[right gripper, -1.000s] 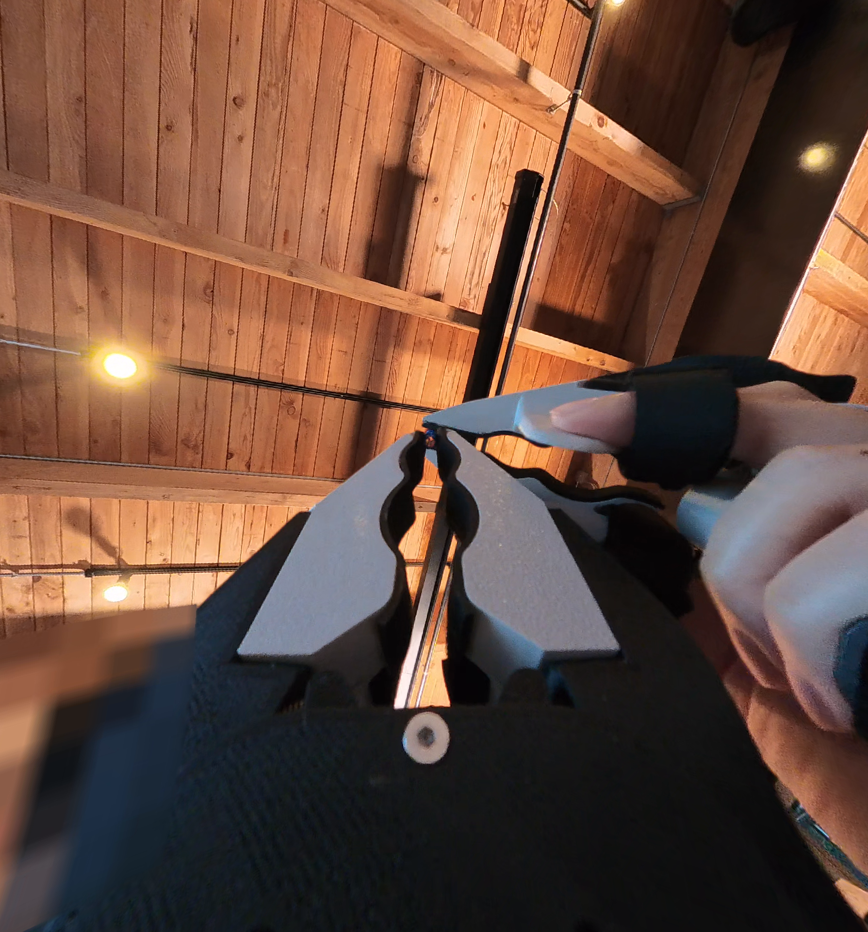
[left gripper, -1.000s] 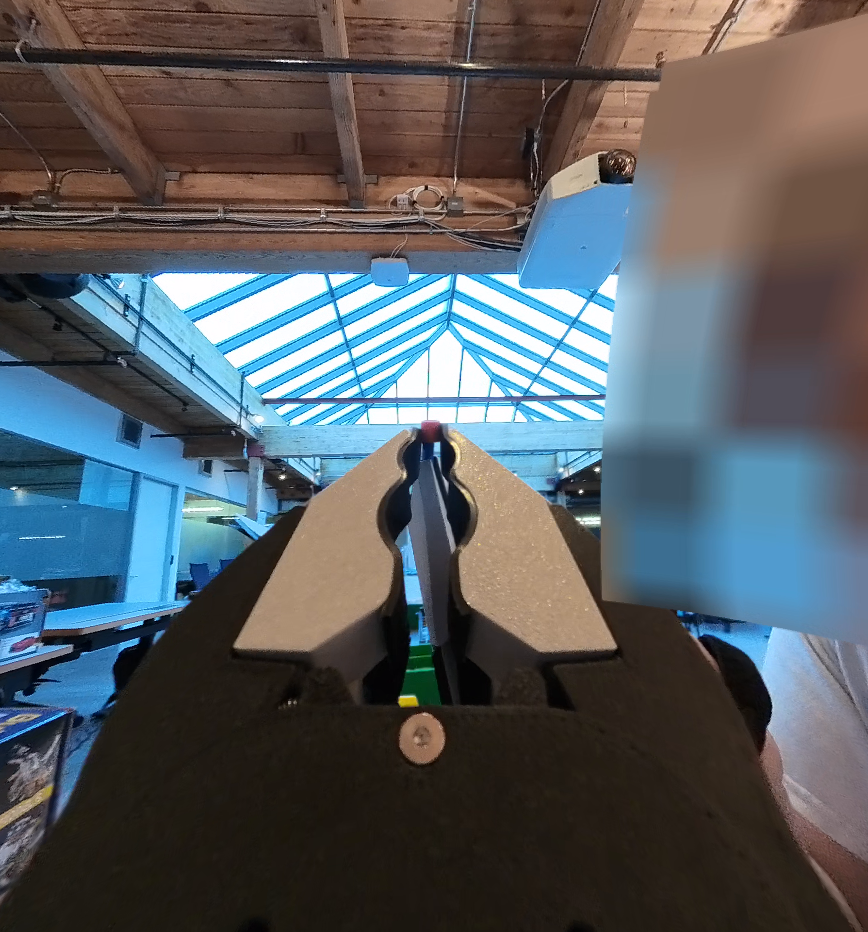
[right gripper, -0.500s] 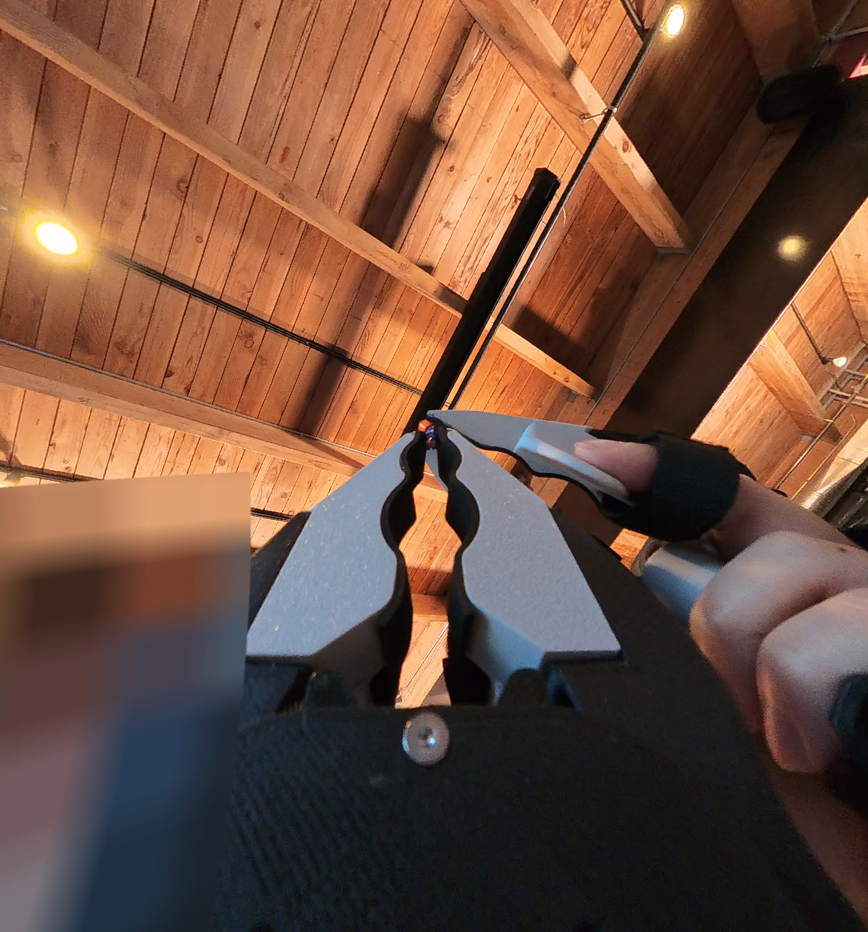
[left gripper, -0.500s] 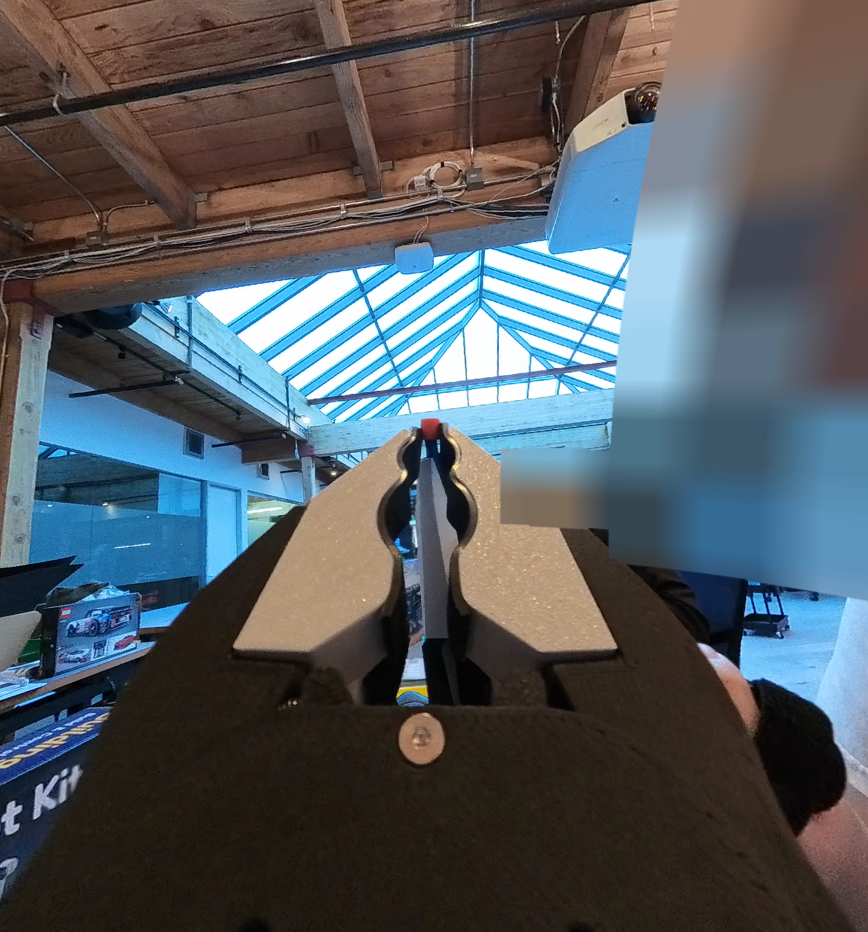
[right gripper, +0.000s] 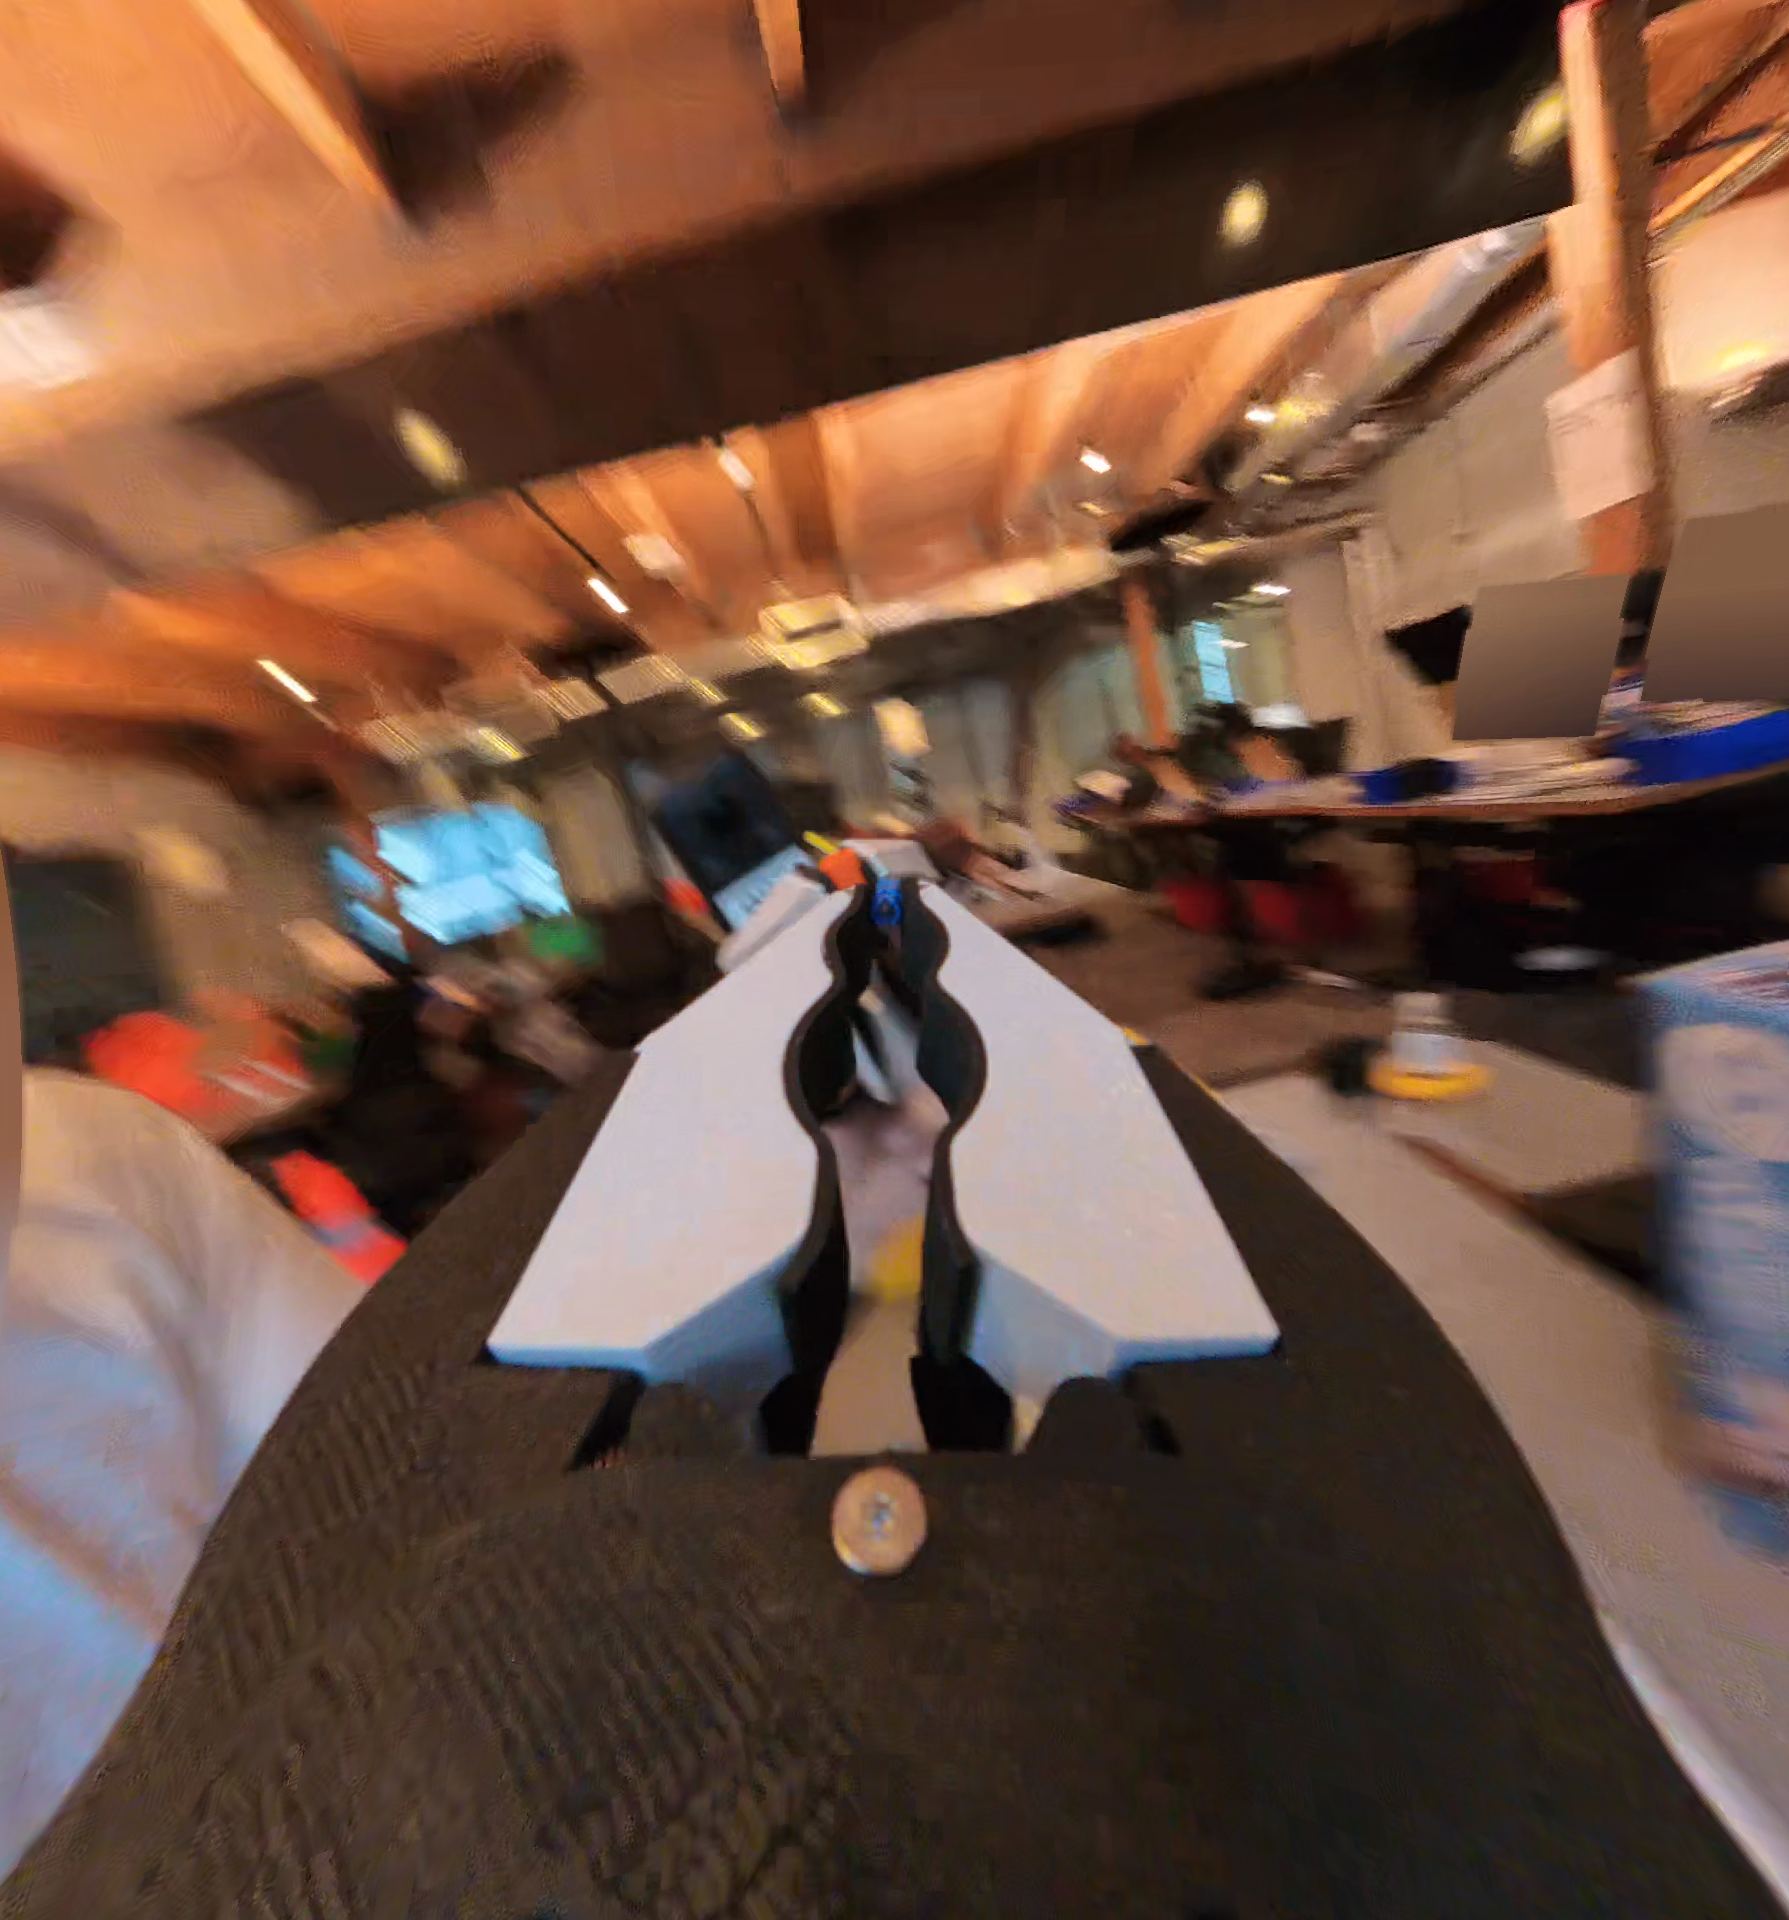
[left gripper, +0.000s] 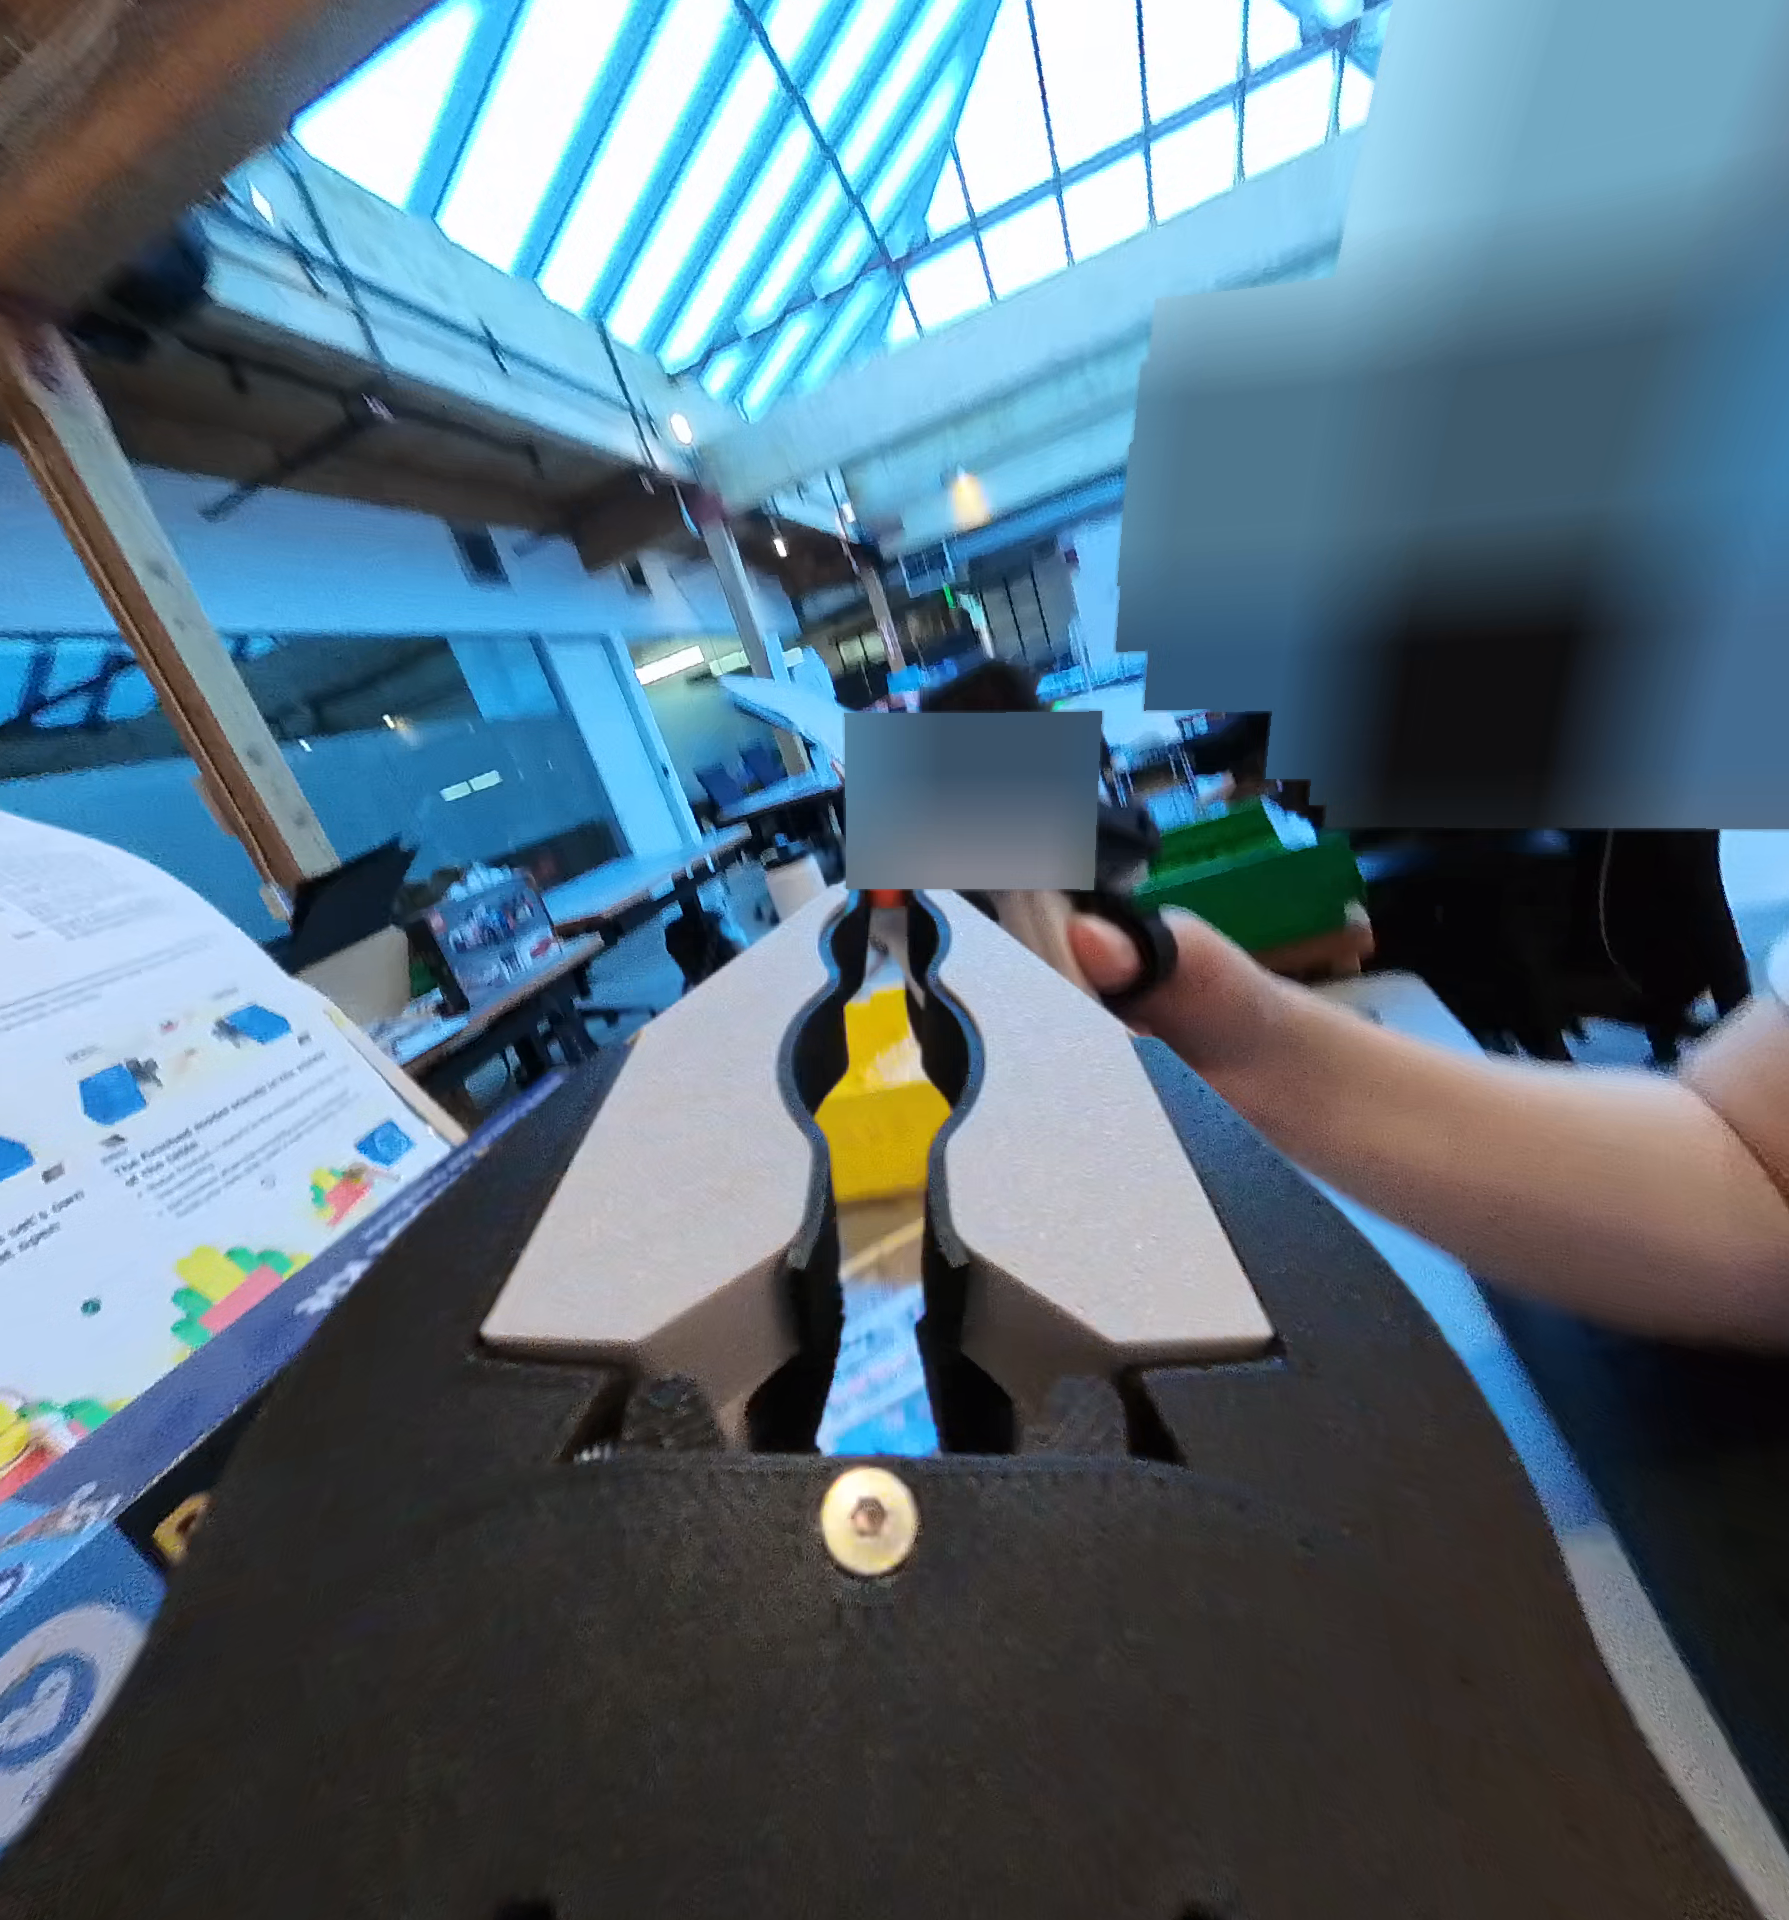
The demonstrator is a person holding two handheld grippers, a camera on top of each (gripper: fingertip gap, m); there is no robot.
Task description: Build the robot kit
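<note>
My left gripper [left gripper: 882,904] is shut, with a small red piece [left gripper: 882,898] pinched at its tips. Through the gap between its fingers I see a yellow brick [left gripper: 879,1122] lying beyond. A hand [left gripper: 1160,977] with a black finger loop reaches in from the right close to the tips, with a green brick block [left gripper: 1248,883] behind it. My right gripper [right gripper: 882,906] is shut, with a small blue piece [right gripper: 884,906] at its tips. An orange bit [right gripper: 841,868] and a pale gripper finger [right gripper: 765,914] lie just beyond. This view is motion-blurred.
A printed instruction sheet [left gripper: 90,1091] on a dark blue box [left gripper: 28,1662] stands close on the left. In the right wrist view a light blue box [right gripper: 1763,1226] stands on the grey table [right gripper: 1492,1330] at the right, and a white sleeve [right gripper: 90,1351] fills the left. My two grippers' fingertips are within a few centimetres of each other.
Both views have swung down from the wooden ceiling and skylight to the room and table. Both grippers stay shut on their small pieces. The right wrist view has become blurred.
</note>
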